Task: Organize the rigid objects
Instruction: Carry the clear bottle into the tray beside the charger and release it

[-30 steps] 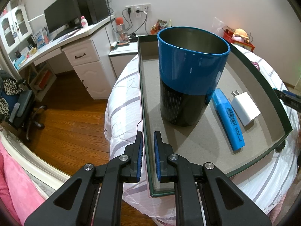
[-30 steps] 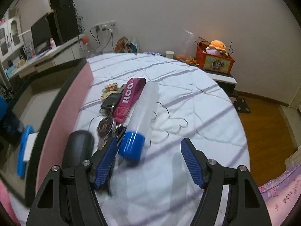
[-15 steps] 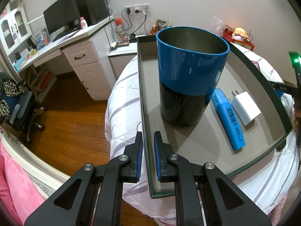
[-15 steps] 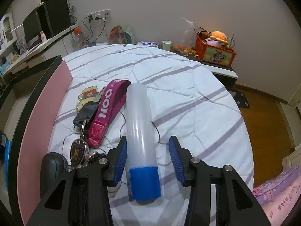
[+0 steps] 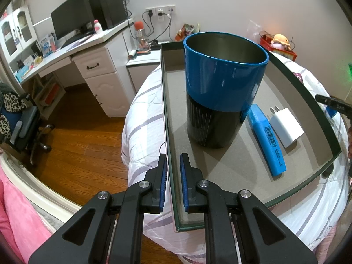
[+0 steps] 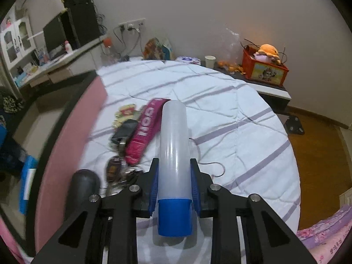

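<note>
My left gripper (image 5: 173,160) is shut on the left wall of a dark-rimmed tray (image 5: 167,118) that lies on the bed. In the tray stand a blue and black cup (image 5: 222,92), a blue marker (image 5: 267,138) and a white charger (image 5: 286,126). My right gripper (image 6: 173,171) is shut on a translucent white tube with a blue cap (image 6: 173,154), held lengthwise between the jaws, above the white striped quilt (image 6: 220,101). A key bunch with a pink strap (image 6: 136,134) and a black mouse (image 6: 83,184) lie left of the tube, beside the tray's pink outer wall (image 6: 72,129).
A white desk with a monitor (image 5: 72,19) and drawers stands at the far left, over wooden floor. An office chair (image 5: 17,118) is at the left. A red toy box (image 6: 264,70) sits on a low shelf beyond the bed.
My right gripper has moved onto the tube and closed from wide open to shut on it; the view now shifts with it. My left gripper and the tray have not moved.
</note>
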Demonstrator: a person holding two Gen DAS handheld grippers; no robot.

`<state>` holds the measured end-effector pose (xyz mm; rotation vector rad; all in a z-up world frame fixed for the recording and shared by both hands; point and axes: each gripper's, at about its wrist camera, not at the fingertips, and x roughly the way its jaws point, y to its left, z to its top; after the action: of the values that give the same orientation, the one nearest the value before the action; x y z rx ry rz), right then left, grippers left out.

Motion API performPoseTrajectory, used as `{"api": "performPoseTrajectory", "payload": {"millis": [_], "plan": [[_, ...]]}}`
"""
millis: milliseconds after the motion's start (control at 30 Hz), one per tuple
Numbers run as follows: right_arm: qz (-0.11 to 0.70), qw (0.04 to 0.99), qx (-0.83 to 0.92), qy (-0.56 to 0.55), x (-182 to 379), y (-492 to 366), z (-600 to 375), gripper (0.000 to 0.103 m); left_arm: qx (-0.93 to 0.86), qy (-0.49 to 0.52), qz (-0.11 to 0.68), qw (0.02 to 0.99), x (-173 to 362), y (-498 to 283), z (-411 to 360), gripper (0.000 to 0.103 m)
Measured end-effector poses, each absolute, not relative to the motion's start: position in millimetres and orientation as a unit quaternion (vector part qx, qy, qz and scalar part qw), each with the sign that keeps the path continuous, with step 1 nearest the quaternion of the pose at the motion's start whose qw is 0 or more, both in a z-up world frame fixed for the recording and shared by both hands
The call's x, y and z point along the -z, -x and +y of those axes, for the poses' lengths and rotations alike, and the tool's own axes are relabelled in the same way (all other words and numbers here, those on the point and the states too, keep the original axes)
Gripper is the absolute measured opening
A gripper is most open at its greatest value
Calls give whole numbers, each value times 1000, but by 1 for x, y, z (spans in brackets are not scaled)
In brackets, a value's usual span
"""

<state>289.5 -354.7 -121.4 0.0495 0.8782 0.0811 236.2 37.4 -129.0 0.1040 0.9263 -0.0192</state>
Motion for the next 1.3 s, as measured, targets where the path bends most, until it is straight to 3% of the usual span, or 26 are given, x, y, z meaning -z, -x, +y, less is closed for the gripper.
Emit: {"api": "performPoseTrajectory", "payload": {"millis": [567, 1300], "plan": [[351, 925, -143, 13, 50, -256, -274, 26, 10, -45, 446, 894, 128, -238, 37, 10], [443, 869, -183, 120, 99, -302, -178, 26, 17, -36, 448, 893, 130, -241, 35, 11]]}}
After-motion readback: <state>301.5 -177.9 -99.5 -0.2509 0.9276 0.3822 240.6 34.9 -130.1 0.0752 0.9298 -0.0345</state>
